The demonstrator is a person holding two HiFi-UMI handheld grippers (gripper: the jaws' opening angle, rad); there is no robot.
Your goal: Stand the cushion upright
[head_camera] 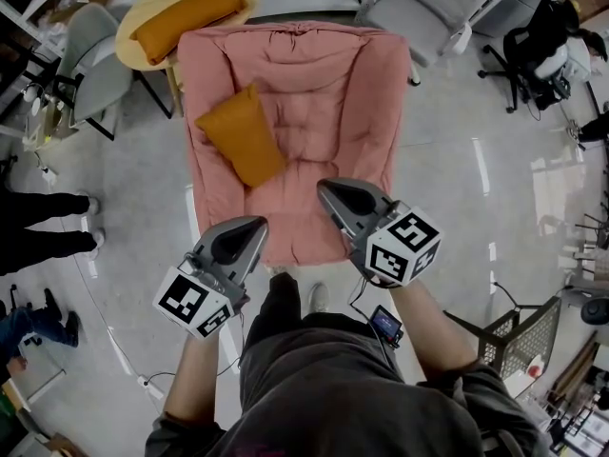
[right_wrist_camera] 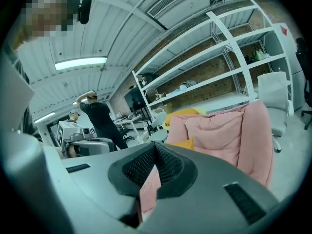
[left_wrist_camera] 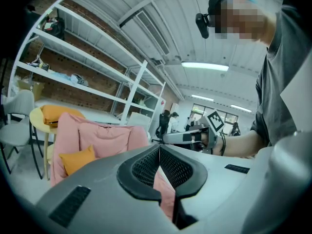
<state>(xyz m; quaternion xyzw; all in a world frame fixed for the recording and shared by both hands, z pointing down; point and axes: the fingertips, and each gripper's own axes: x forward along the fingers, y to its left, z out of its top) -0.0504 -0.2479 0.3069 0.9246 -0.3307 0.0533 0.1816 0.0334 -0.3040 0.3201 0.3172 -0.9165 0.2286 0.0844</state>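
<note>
An orange cushion rests tilted on the left half of a pink padded armchair, its top toward the chair back. In the left gripper view the cushion leans against the pink backrest. Only its top edge shows in the right gripper view. My left gripper hangs just off the seat's front edge, shut and empty; its pads meet. My right gripper is over the front of the seat, also shut with nothing in it. Neither touches the cushion.
A second orange cushion lies on a yellow round chair behind the armchair. Grey chairs stand at the back left and back right. A person's legs are at the left, a wire basket at the right. White shelving lines the wall.
</note>
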